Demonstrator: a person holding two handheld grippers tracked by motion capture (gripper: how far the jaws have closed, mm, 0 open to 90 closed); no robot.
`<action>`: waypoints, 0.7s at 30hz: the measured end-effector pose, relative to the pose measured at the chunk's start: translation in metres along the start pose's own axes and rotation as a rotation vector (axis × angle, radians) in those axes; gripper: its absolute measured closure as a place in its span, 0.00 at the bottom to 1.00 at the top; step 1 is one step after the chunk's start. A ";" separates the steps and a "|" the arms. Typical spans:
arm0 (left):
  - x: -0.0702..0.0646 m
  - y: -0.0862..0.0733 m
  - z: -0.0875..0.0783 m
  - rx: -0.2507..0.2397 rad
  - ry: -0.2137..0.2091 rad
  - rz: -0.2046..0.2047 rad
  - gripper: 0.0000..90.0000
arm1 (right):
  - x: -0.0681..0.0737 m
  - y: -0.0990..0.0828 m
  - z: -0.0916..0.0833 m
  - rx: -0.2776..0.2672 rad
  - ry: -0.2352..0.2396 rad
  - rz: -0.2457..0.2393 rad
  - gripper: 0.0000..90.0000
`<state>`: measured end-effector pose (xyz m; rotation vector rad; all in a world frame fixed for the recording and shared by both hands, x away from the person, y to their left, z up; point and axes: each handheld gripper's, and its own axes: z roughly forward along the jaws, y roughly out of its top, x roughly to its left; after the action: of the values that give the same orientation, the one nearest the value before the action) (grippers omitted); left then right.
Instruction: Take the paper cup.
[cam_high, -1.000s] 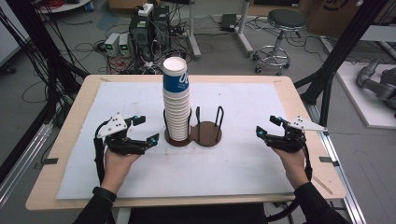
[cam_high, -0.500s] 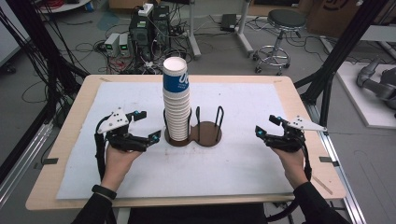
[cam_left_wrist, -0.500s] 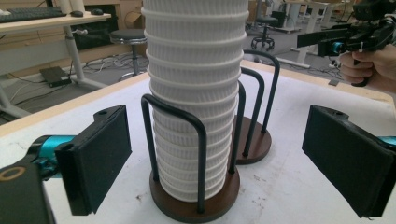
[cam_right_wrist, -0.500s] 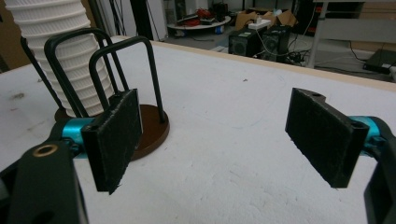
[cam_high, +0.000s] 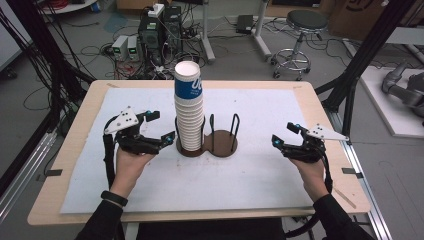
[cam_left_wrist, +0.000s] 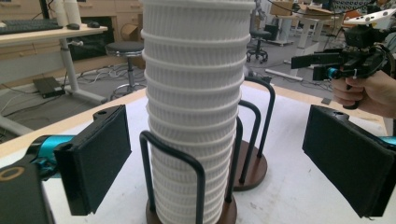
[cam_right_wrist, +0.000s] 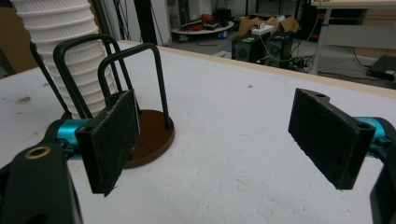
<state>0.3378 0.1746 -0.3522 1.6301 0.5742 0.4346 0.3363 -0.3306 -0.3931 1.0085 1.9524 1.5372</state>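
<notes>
Fingers (cam_left_wrist: 100, 158) apart, flanking cup stack (cam_left_wrist: 194, 116)

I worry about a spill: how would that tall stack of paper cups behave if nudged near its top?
The stack of cups rises far above the holder's wire loops, so it would probably lean or tip. The thin, ribbed cups look light, and the upper ones may slide off.

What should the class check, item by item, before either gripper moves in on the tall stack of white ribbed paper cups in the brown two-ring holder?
1. Left gripper open, nothing between its jaws: ok.
2. Right gripper open and empty, its jaws just opening: ok.
3. Tall stack of white ribbed paper cups upright in the left ring: ok.
4. Right ring of the brown two-ring holder free: ok.
5. Left jaws lined up on the stack: ok.
6. Cups loose enough to lift singly: cannot tell.
</notes>
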 end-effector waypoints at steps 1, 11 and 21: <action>0.000 0.001 0.002 0.003 0.000 0.001 0.08 | 0.000 0.000 0.000 -0.001 0.001 0.000 0.18; 0.004 0.012 0.020 0.001 0.007 0.011 0.08 | 0.001 0.000 0.001 -0.003 0.015 -0.002 0.19; 0.009 0.024 0.041 0.016 -0.005 0.028 0.07 | 0.000 0.000 0.002 -0.002 0.033 0.003 0.18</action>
<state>0.3721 0.1454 -0.3341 1.6562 0.5529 0.4467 0.3379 -0.3290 -0.3940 0.9917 1.9721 1.5660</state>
